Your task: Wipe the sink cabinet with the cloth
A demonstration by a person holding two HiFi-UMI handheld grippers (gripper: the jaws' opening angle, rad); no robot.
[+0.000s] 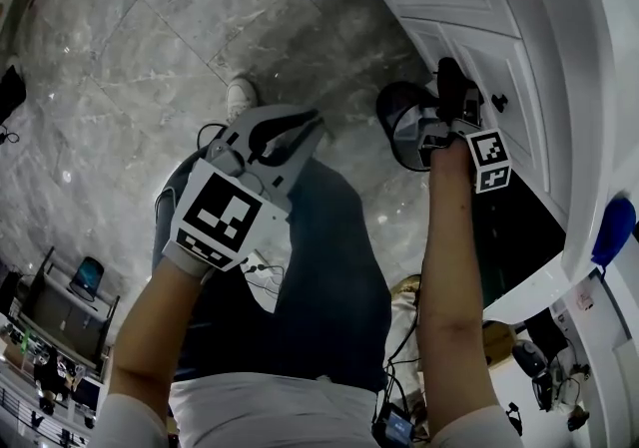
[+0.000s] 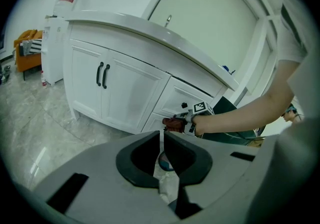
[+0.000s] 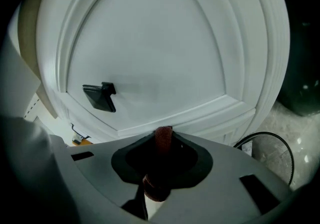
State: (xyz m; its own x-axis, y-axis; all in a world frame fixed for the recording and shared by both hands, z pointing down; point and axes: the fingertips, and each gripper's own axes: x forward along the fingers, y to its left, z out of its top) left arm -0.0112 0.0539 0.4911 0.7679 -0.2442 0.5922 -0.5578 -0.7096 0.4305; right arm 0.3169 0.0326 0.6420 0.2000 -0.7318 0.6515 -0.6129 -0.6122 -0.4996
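The white sink cabinet (image 1: 499,47) runs along the right of the head view. My right gripper (image 1: 449,77) is held up against a drawer front (image 3: 150,58), shut on a reddish-brown cloth (image 3: 163,140) that touches the lower moulding of the panel. A black knob (image 3: 100,96) sits to the left of the cloth. In the left gripper view the cloth (image 2: 173,124) and the right gripper (image 2: 176,124) show at the cabinet's (image 2: 125,93) lower drawer. My left gripper (image 1: 300,132) hangs away from the cabinet over the person's legs, shut with nothing in it.
A blue object (image 1: 611,231) rests on the countertop edge. A dark open space (image 1: 509,236) lies under the counter right of the drawers. Black cable (image 3: 265,140) lies on the marble floor. An orange seat (image 2: 27,43) and a white appliance (image 2: 52,48) stand left of the cabinet.
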